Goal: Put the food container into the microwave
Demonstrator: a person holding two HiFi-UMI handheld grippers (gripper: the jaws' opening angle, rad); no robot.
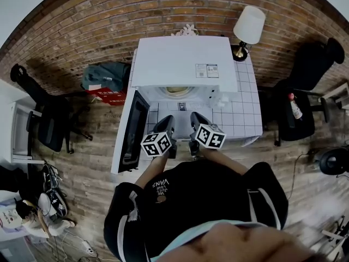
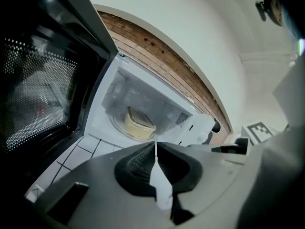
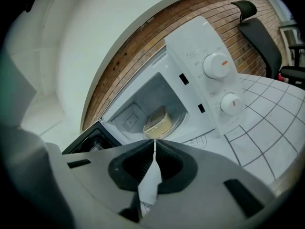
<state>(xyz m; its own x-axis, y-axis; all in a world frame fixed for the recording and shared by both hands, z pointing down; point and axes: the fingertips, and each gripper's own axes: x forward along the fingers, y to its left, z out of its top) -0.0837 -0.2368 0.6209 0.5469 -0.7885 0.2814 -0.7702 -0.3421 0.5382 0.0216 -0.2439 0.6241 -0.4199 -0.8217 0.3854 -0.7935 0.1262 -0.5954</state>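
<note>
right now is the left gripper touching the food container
Apart. The left gripper view shows the left gripper shut and empty, while the food container sits well beyond its jaws, inside the open microwave.

I see the container point(image 2: 139, 123), a pale yellow tub with a lid, sitting flat on the glass turntable point(image 3: 179, 119) inside the microwave point(image 1: 185, 64). The microwave is white and stands on a white tiled table point(image 1: 246, 109). Its dark-windowed door point(image 1: 133, 130) hangs wide open at the left. Two dials point(image 3: 216, 65) sit on its right panel.
</note>
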